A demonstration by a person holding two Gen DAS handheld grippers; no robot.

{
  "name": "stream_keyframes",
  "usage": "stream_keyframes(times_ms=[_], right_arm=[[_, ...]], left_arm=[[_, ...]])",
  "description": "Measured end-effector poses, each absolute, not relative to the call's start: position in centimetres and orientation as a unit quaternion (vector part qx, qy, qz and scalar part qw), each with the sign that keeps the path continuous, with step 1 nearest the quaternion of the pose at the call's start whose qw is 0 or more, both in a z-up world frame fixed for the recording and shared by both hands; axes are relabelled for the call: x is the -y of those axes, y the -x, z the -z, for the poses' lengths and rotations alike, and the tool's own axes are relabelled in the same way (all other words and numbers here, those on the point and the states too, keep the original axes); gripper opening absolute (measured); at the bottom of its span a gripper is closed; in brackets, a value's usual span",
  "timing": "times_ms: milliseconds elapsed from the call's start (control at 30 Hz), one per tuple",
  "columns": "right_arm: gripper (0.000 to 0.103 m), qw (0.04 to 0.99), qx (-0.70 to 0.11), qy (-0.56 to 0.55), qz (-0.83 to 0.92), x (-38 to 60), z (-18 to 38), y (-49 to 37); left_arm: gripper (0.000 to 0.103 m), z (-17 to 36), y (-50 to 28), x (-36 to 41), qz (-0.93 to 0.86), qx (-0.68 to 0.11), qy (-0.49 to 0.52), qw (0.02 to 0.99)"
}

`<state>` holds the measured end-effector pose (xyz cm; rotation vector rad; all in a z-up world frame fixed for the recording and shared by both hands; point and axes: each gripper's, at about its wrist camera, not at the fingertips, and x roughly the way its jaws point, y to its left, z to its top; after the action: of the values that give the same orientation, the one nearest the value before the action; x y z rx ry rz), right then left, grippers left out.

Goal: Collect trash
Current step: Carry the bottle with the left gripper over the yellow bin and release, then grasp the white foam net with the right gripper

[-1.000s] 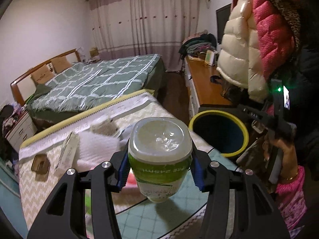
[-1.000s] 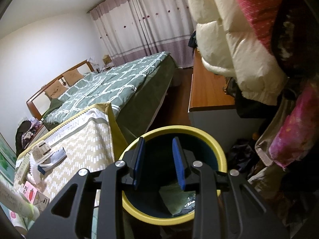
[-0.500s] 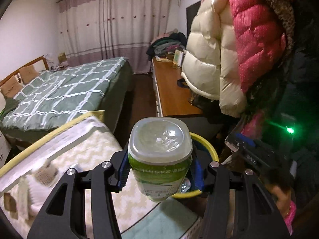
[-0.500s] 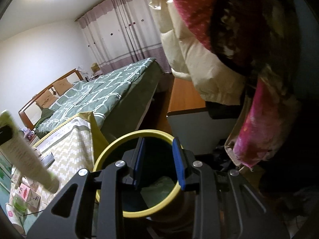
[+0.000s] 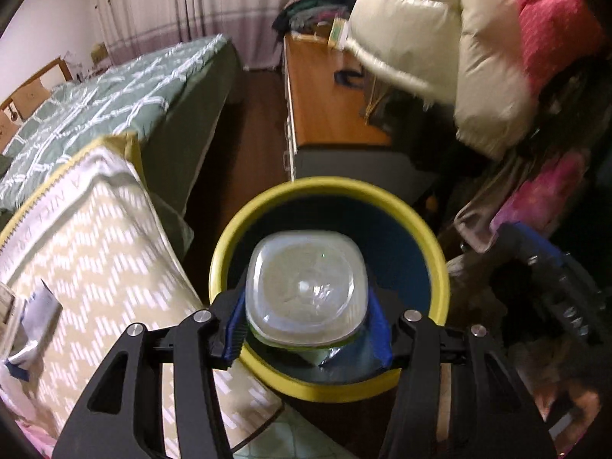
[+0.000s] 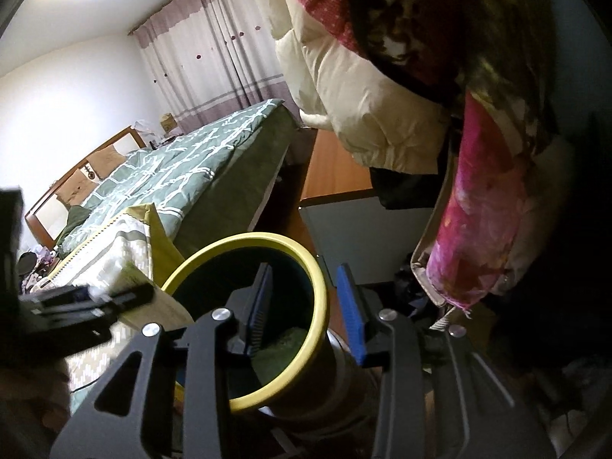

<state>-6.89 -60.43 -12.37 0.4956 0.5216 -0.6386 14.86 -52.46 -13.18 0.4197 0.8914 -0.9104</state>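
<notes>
The left gripper point(image 5: 308, 329) points steeply down over the yellow-rimmed trash bin point(image 5: 229, 252). A clear plastic bottle with a green label point(image 5: 306, 292) sits bottom-up between its blue pads point(image 5: 234, 329), directly above the bin's dark mouth. The jaws have just been opening. The right pad stands apart from the bottle; motion blur makes it hard to tell whether the left pad touches it, so the grip appears released.

The right gripper point(image 6: 306, 313) hangs at the bin's far rim with its jaws parted and nothing between them; they too have just been opening. Its left pad is over the bin's opening, its right pad outside the rim. In the right wrist view, crumpled green waste point(image 6: 285, 340) lies inside the bin.

The bin stands just beside the corner of a table under a cream chevron tablecloth point(image 5: 95, 237). A green quilted bed point(image 5: 114, 88) lies beyond, with a wooden cabinet point(image 5: 325, 107) alongside. Puffy cream and pink jackets point(image 5: 440, 38) hang over the cabinet.
</notes>
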Motion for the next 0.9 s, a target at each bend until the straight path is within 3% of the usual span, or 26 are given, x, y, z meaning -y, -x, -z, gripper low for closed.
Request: stream_keyframes(times_ms=[33,200,367,533,900], right_arm=[[0.037,0.887,-0.251,-0.237,0.307,60.3,12.3,6.9],[0.040,0.891,-0.249,-0.230,0.301,58.9,11.5,6.7],[0.041,0.903,-0.254,-0.217,0.271,56.5,10.8,4.8],[0.042,0.922,-0.264,-0.187,0.211,52.3,9.4,1.0],[0.042,0.945,-0.301,-0.119,0.043,39.1,6.6,-9.7]], left_arm=[[0.070,13.2,-14.8,52.3,0.420,-0.413,-0.193,0.785],[0.077,9.5,-13.9,48.6,0.430,-0.382,-0.167,0.801],[0.094,3.7,-12.6,40.3,0.410,-0.319,-0.121,0.846],[0.098,1.0,-12.6,28.8,0.317,-0.279,-0.089,0.902],[0.098,1.4,-14.0,8.1,0.116,-0.275,-0.014,0.954]])
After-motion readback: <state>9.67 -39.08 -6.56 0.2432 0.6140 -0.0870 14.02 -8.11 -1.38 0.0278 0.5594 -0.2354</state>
